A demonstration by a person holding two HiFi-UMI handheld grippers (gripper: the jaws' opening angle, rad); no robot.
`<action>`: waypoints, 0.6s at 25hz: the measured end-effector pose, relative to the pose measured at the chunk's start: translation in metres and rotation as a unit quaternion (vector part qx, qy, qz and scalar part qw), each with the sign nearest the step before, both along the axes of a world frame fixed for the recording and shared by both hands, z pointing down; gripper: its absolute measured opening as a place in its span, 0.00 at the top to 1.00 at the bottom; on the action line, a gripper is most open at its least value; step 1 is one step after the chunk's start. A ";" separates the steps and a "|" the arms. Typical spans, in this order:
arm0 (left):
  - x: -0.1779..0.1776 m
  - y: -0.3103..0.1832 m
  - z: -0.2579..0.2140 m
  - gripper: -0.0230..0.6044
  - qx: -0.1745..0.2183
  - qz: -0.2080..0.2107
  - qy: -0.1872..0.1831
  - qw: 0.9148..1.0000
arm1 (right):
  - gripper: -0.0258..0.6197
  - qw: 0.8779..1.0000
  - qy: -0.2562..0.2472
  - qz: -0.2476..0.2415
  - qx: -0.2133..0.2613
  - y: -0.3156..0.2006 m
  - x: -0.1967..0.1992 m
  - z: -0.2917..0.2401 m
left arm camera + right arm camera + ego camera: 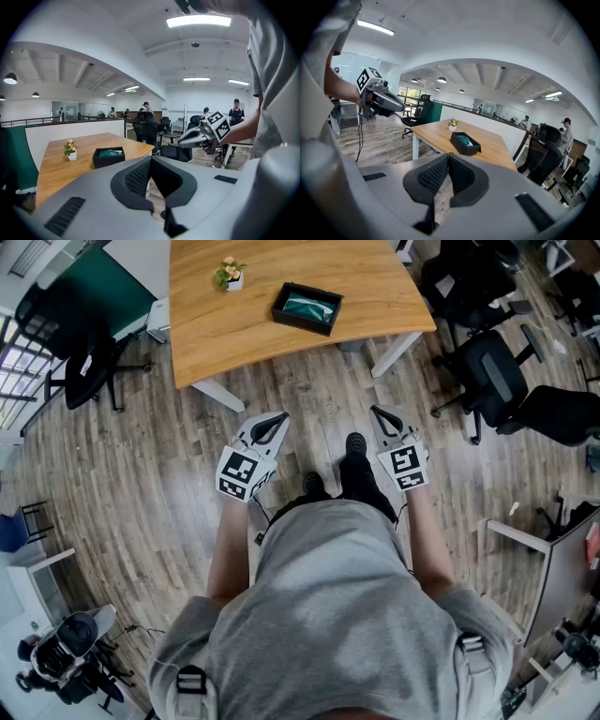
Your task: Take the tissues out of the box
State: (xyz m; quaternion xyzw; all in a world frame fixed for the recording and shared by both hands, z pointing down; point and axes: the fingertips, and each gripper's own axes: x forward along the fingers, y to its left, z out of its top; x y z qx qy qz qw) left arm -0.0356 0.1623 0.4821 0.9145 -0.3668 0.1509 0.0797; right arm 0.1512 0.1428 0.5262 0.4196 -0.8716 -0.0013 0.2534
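Far from the tissue box (307,308), closed left claw (278,419), closed right claw (379,414).

Box (307,308) (108,157) (465,144): black, rectangular, shallow, open at the top. It stands upright on its base on the wooden tabletop (375,282), with its long sides set at a slight angle to the tabletop's near edge. In the head view it sits close to that near edge, apart from a small potted plant (230,275) to its left.

Tissues (312,307) (110,152) (465,139): inside the box, visible as a teal-green mass with pale streaks. They fill most of the opening and lie at about rim level. Individual sheets cannot be made out.
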 end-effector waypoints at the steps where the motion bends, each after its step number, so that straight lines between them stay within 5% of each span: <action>1: -0.001 0.001 0.000 0.93 0.000 -0.002 0.000 1.000 | 0.95 1.000 0.001 0.000 -0.001 0.001 0.000 0.001; 15: -0.014 0.010 0.002 0.93 -0.004 -0.014 0.004 1.000 | 0.95 1.000 -0.010 0.005 -0.005 0.006 -0.008 0.004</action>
